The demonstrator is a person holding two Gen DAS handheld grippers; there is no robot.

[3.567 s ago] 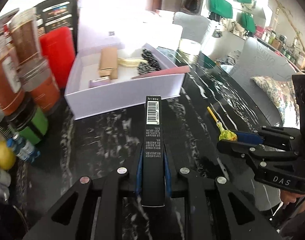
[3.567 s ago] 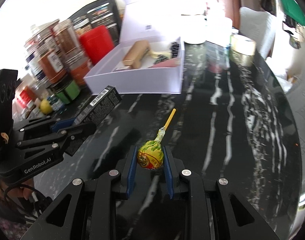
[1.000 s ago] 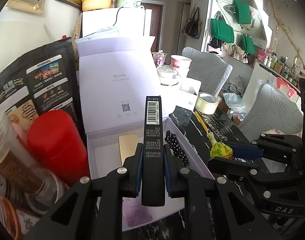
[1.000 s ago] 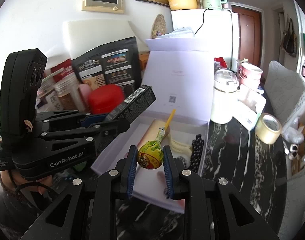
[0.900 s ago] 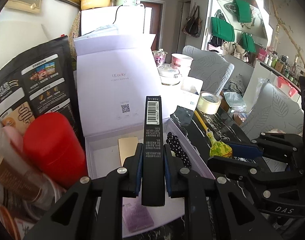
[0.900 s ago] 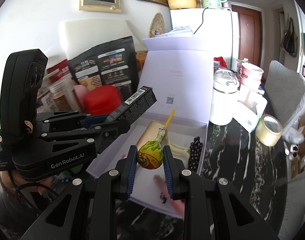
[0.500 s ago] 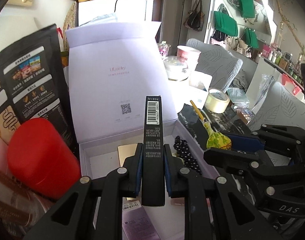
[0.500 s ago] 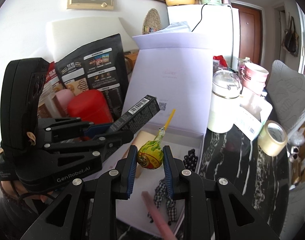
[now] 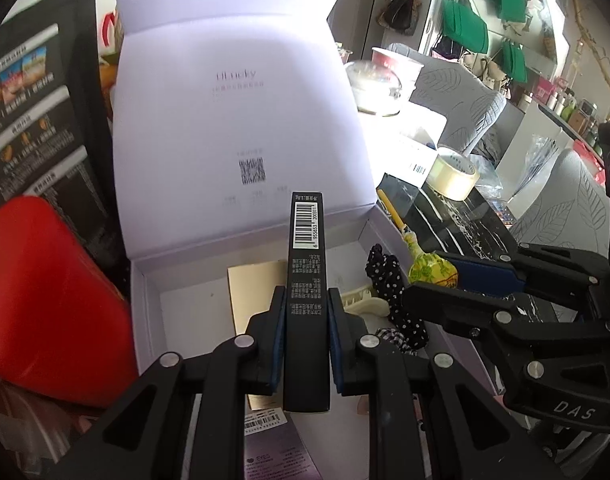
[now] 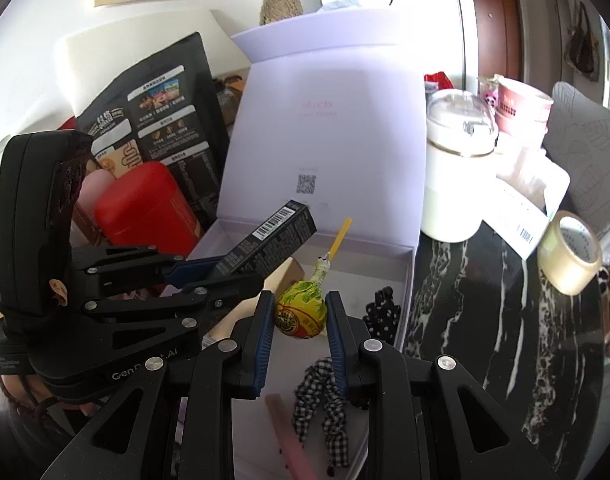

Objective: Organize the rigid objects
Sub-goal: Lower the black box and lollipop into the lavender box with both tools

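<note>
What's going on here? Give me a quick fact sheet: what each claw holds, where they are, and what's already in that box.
left gripper: shut on a slim black carton, barcode up
right gripper: shut on a yellow lollipop, stick pointing away
position: both over the open white box, side by side
box lid: standing open
already in box: gold card, cream hair clip, polka-dot scrunchie, checked scrunchie
beside box: red canister

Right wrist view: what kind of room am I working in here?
Most likely a lived-in home, a kitchen or dining corner. A white fridge stands behind the open white gift box, a cluttered black marble table holds a white lidded pot, and a brown wooden door is beyond.
</note>
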